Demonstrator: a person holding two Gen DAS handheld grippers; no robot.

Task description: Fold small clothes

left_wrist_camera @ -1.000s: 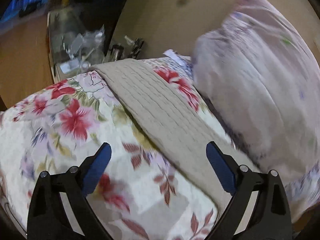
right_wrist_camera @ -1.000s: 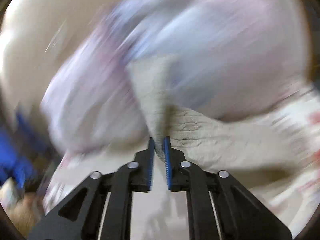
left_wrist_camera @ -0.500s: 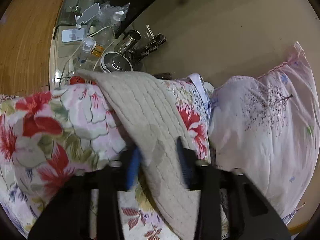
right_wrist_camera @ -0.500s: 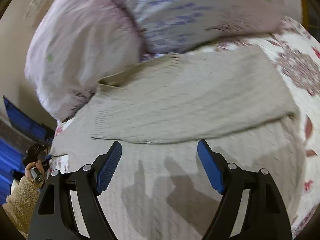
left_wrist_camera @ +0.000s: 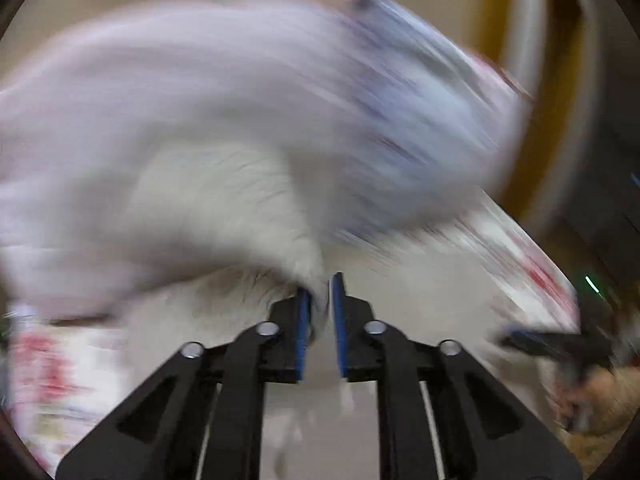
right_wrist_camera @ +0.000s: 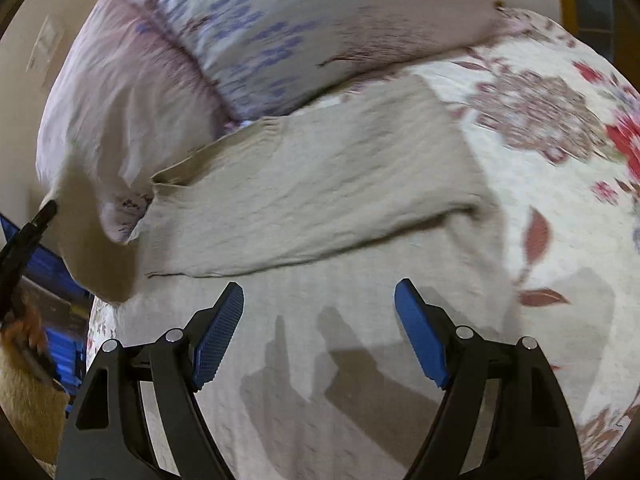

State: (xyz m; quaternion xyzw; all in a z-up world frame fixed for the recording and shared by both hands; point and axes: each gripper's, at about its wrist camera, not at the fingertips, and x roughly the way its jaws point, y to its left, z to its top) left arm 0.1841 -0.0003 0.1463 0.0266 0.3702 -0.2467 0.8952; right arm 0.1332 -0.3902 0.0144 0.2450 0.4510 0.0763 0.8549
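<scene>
A beige knit garment (right_wrist_camera: 320, 208) lies on the floral bedspread (right_wrist_camera: 560, 208), with one part folded over the rest. My right gripper (right_wrist_camera: 320, 320) is open and empty just above its near part. In the heavily blurred left wrist view my left gripper (left_wrist_camera: 320, 304) is shut on a pale edge of the beige garment (left_wrist_camera: 224, 216) and holds it up in front of the pillow. In the right wrist view the left gripper (right_wrist_camera: 24, 236) shows at the far left edge.
A lilac patterned pillow (right_wrist_camera: 280, 40) lies against the far side of the garment; it also shows blurred in the left wrist view (left_wrist_camera: 280, 100). A beige wall (right_wrist_camera: 24, 80) is behind it. The other gripper (left_wrist_camera: 560, 344) and a hand show at the right.
My left gripper has closed on the garment's edge and swung fast toward the pillow. My right gripper let go of the cloth earlier and now stays open over it.
</scene>
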